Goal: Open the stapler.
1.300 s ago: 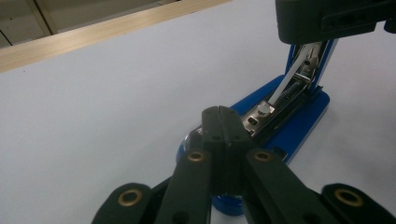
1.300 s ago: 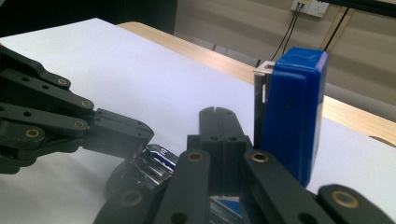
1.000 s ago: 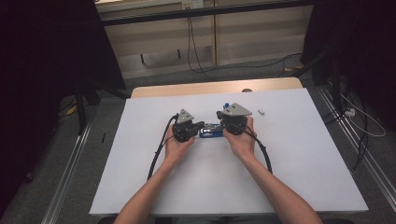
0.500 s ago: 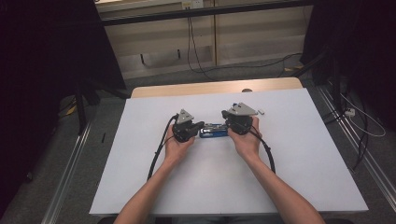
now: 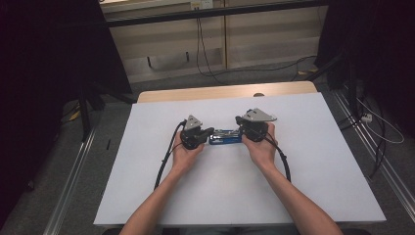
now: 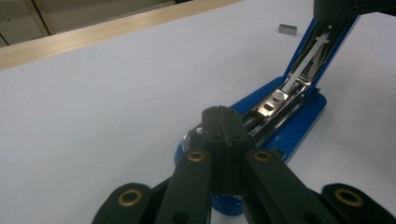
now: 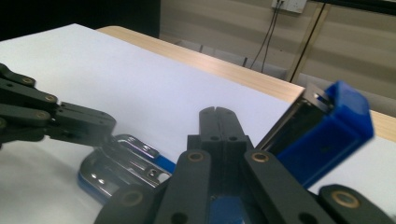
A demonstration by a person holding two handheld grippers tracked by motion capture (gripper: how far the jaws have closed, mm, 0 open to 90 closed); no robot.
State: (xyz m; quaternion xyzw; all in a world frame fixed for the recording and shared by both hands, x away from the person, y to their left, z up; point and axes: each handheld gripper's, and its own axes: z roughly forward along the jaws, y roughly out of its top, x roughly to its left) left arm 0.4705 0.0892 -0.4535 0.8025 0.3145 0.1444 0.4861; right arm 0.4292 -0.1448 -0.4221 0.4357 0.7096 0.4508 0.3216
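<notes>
A blue stapler lies on the white table between my two grippers. In the left gripper view its top arm is swung up off the blue base, baring the metal staple channel. My left gripper is shut, its joined jaws lying over the front end of the base with nothing between them. My right gripper is shut too, set beside and under the raised blue top arm. From above, the left gripper and the right gripper meet the stapler from either end.
A small strip of staples lies on the table beyond the stapler. A wooden table edge runs along the far side. Cables trail over the floor behind, and metal rails flank the table.
My right hand has shifted a little to the right with its gripper. The left hand has stayed put.
</notes>
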